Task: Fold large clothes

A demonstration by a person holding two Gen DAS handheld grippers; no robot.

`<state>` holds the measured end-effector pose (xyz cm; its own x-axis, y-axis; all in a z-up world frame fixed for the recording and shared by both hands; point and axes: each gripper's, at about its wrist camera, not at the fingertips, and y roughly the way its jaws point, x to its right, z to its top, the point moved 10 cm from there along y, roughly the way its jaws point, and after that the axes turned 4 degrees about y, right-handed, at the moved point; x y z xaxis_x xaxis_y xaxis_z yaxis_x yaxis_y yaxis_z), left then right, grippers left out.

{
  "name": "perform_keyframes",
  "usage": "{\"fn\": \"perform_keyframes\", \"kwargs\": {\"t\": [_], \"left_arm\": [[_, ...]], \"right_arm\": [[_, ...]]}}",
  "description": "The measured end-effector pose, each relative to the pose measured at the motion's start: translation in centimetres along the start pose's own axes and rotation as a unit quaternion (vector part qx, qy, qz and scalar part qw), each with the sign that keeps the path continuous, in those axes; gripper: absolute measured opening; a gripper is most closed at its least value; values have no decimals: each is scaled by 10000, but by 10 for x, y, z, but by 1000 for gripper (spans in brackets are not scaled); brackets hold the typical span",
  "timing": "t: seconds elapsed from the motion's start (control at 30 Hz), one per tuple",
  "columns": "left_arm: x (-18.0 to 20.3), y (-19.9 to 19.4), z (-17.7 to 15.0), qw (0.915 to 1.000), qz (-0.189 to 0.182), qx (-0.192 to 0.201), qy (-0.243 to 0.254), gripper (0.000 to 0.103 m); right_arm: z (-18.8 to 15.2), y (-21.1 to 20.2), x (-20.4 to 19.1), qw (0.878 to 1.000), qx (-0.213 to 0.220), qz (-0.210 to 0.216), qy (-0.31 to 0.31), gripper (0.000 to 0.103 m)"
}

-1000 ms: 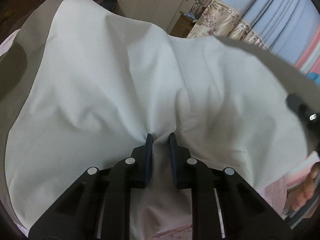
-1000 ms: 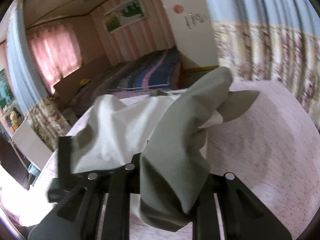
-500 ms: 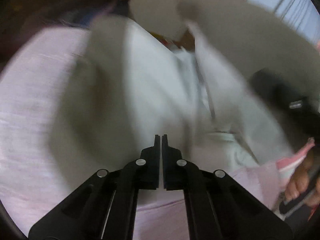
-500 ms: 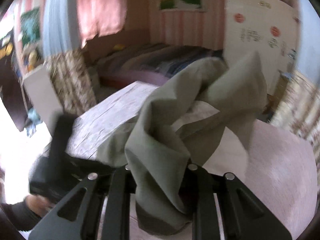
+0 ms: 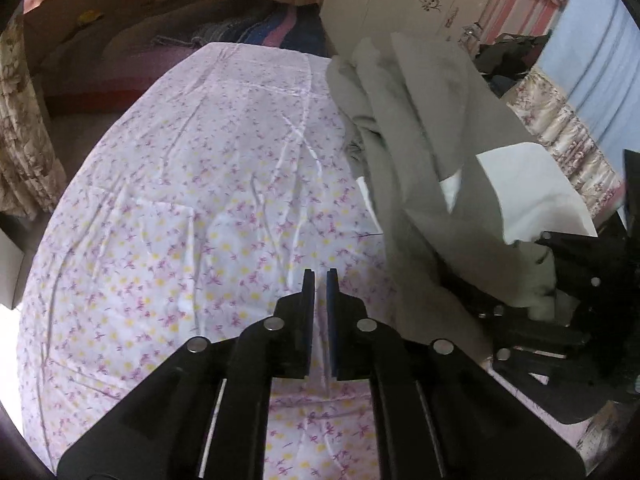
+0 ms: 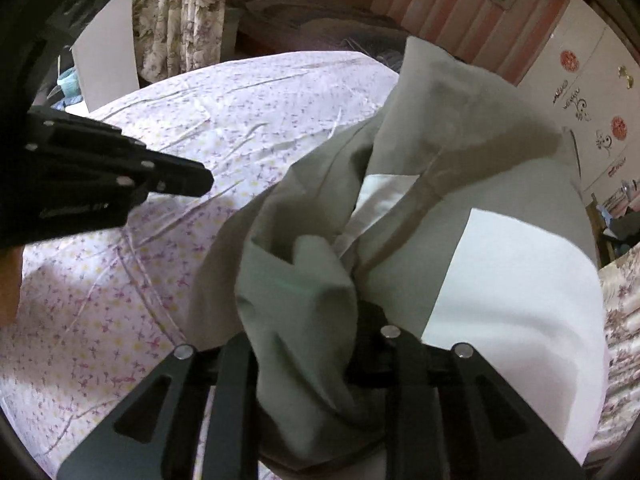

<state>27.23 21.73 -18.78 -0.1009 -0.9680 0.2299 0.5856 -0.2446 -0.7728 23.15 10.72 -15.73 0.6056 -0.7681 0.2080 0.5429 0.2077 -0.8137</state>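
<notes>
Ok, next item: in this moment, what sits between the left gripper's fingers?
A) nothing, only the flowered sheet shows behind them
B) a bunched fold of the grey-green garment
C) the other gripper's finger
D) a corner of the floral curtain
A: the left gripper is nearly closed with only a slim empty gap, the flowered sheet showing behind it; the grey-green garment is bunched in the right gripper instead.

The left gripper (image 5: 320, 276) points down at an angle, its jaws almost together with only a thin gap and nothing between them; they have just opened a little. The right gripper (image 6: 312, 320) also points down at an angle, its jaws closed on grey cloth (image 6: 296, 288) and just opened slightly.
</notes>
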Motion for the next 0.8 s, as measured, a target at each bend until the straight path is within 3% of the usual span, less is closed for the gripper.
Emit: {"fn": "perform_keyframes", "kwargs": {"t": [0.13,0.43,0.8], "left_arm": [[9,-2,6,9996,91,101,230,27],[13,-9,3,9947,536,126,863,27],[16,-8,-7,9903,886,18,1068,27]], "right_arm": [[-6,0,1,9996,248,-156,11,24],[0,3,10,9992,344,-208,12,24],[7,6,12,9990,382,-140,194,25]]}}
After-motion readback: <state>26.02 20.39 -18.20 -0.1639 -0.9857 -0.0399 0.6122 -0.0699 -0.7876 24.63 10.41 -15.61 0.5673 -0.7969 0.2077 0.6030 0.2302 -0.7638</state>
